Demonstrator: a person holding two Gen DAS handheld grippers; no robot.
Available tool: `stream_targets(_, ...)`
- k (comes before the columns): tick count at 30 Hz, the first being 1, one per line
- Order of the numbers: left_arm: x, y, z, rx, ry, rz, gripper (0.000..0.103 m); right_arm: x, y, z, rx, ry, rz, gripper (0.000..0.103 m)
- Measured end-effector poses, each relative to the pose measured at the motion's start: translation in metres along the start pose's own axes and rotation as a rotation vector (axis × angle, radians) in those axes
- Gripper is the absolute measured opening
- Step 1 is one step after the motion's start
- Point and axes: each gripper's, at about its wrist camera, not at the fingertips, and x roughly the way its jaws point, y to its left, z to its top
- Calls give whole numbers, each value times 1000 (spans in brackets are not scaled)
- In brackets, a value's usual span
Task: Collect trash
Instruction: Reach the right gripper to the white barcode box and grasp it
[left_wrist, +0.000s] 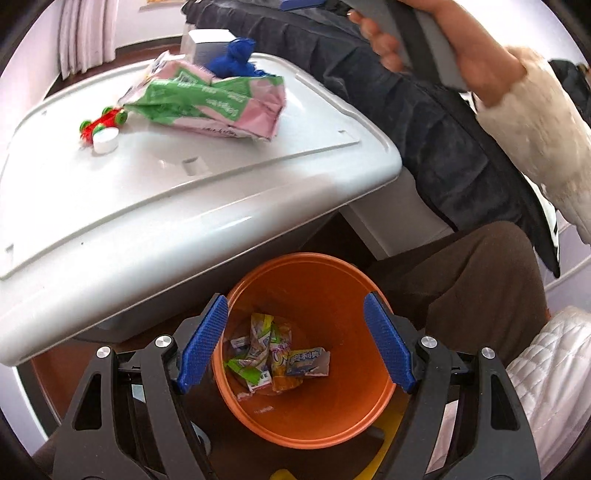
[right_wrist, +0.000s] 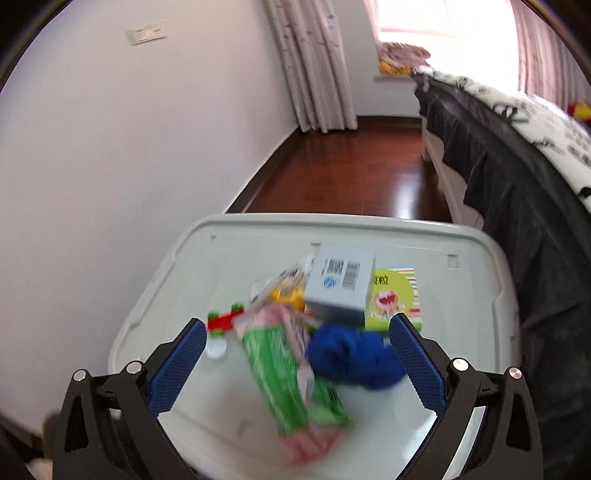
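Left gripper (left_wrist: 295, 341) hangs wide and empty over the orange bin (left_wrist: 332, 417). Right gripper (right_wrist: 295, 363), fingers wide and empty, aims at the green-pink wrapper (right_wrist: 291, 380) on the white lid (right_wrist: 476, 295) above the bin. Best approach: come down squarely, pinch only the wrapper, avoid the blue yarn (right_wrist: 354, 356) beside it.
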Motion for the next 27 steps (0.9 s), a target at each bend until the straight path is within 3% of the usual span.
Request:
stream_targets(9, -3, 16, 3, -54, -14, -6, 74, 71, -2, 17, 61, 74, -101, 98)
stream_targets(27, 3, 22, 3, -66, 4, -36, 74, 112, -31, 15, 149, 126, -202, 97)
